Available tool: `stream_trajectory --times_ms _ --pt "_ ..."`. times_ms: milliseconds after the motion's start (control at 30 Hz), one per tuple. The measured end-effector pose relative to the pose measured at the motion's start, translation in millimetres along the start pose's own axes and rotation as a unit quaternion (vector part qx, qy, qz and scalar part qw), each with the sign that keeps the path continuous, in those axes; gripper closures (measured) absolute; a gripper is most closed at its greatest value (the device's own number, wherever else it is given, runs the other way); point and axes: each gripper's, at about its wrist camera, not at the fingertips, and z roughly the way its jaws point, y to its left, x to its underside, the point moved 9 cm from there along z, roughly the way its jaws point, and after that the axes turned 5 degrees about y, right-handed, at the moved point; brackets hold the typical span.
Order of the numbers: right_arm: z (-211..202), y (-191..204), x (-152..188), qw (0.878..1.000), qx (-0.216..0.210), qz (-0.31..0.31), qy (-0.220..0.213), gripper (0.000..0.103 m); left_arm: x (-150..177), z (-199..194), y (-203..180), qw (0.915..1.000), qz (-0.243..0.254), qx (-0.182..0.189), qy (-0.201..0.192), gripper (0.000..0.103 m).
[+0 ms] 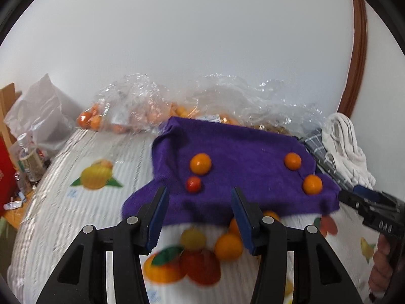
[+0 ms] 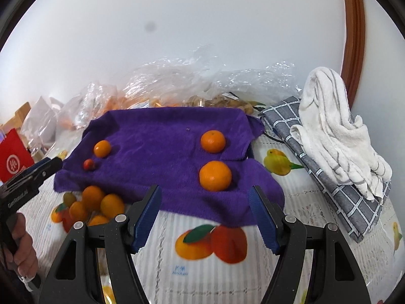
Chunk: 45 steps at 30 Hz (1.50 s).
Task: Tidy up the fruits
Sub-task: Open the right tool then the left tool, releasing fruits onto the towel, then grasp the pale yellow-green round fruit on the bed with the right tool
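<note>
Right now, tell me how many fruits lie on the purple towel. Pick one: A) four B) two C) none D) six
A: the purple towel carries four fruits, three oranges and one small red fruit; the other loose oranges sit off it on the tablecloth.

Plain white wall [image 2: 177, 38], brown wooden door frame [image 2: 354, 38], fruit-print tablecloth [image 2: 192, 266]

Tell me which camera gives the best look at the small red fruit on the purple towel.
Left wrist view: the small red fruit lies close ahead on the purple towel, large and unobstructed. The right wrist view shows it smaller, off at the towel's left edge.
</note>
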Motion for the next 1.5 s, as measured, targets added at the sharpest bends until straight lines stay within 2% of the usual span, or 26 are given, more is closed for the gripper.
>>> stream_trajectory --times_ms 133,367,500,600,700,833,967,1100,1167,1233,1300,1500 --pt "-7.4 8.0 7.5 1.0 -0.005 -0.01 0.001 0.032 14.8 -18.0 14.2 0.9998 -0.011 0.004 0.014 0.054" --pt "-19.3 15.1 16.5 1.0 -0.014 -0.001 -0.003 0.033 37.8 -39.6 41.8 0.9987 -0.035 -0.019 0.03 0.053" --pt "-23.0 18.8 22.1 1.0 -0.018 0.002 0.003 0.036 48.5 -44.3 56.6 0.9974 -0.034 -0.048 0.041 0.053" --pt "-21.5 25.2 29.0 1.0 -0.018 -0.005 0.013 0.041 56.7 -42.5 71.8 0.994 -0.039 -0.078 0.067 0.053" --pt "-16.5 35.9 38.0 0.999 -0.028 -0.012 0.027 0.048 62.9 -41.3 80.7 0.9929 -0.035 -0.085 0.075 0.053" --pt "-9.2 57.5 53.8 0.997 -0.053 -0.024 0.046 0.05 72.2 -38.6 89.9 0.9904 -0.031 -0.101 0.09 0.053" --pt "-3.2 85.8 70.3 0.993 -0.089 -0.044 0.064 0.05 82.4 -32.2 96.3 0.9889 -0.054 -0.082 0.111 0.053" --pt "0.9 105.6 81.5 0.99 -0.097 -0.069 0.072 0.05 92.1 -26.8 102.2 0.9865 -0.066 -0.082 0.125 0.053" --pt "3.8 112.9 86.0 0.989 -0.104 -0.075 0.077 0.05 93.9 -28.5 101.6 0.9876 -0.062 -0.081 0.118 0.053" --pt "6.6 117.8 89.7 0.987 -0.109 -0.079 0.083 0.05 95.7 -29.2 100.3 0.9873 -0.061 -0.081 0.122 0.048" --pt "8.5 122.3 93.0 0.986 -0.117 -0.082 0.087 0.051 96.2 -29.2 97.3 0.9877 -0.062 -0.069 0.126 0.037" --pt "15.0 128.9 99.2 0.984 -0.11 -0.102 0.092 0.061 96.9 -28.3 94.3 0.9879 -0.054 -0.076 0.124 0.036"
